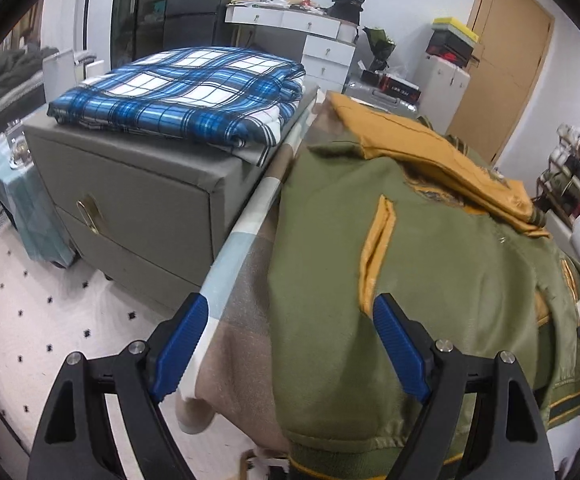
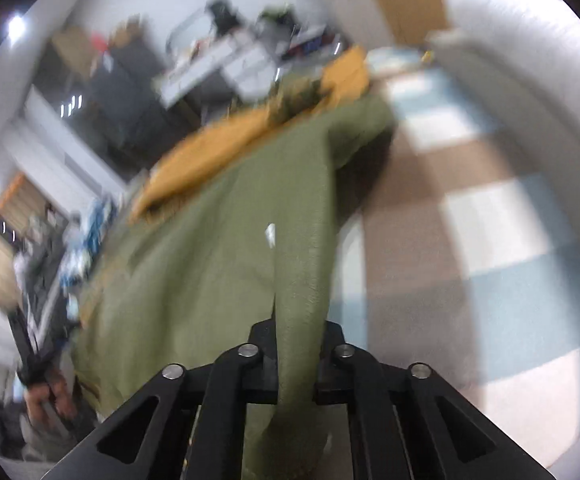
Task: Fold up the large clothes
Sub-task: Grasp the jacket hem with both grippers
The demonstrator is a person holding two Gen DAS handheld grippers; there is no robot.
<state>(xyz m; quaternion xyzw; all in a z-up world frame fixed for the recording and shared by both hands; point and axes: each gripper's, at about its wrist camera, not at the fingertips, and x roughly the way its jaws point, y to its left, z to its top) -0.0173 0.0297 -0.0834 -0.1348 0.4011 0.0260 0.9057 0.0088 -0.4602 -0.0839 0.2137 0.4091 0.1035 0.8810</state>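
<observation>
The olive-green bomber jacket with mustard-yellow sleeves and trim point(image 1: 429, 248) lies on the checked beige, blue and white bedspread point(image 1: 242, 320), one yellow sleeve already folded across its body. The right gripper point(image 2: 295, 360) is clamped on a fold of green fabric at the jacket's edge, while the left gripper point(image 1: 290, 344) hovers over the near hem with its blue pads point(image 1: 180, 344) apart, gripping nothing. Judging by this, folding is at an early-to-middle stage: the body fold remains.
</observation>
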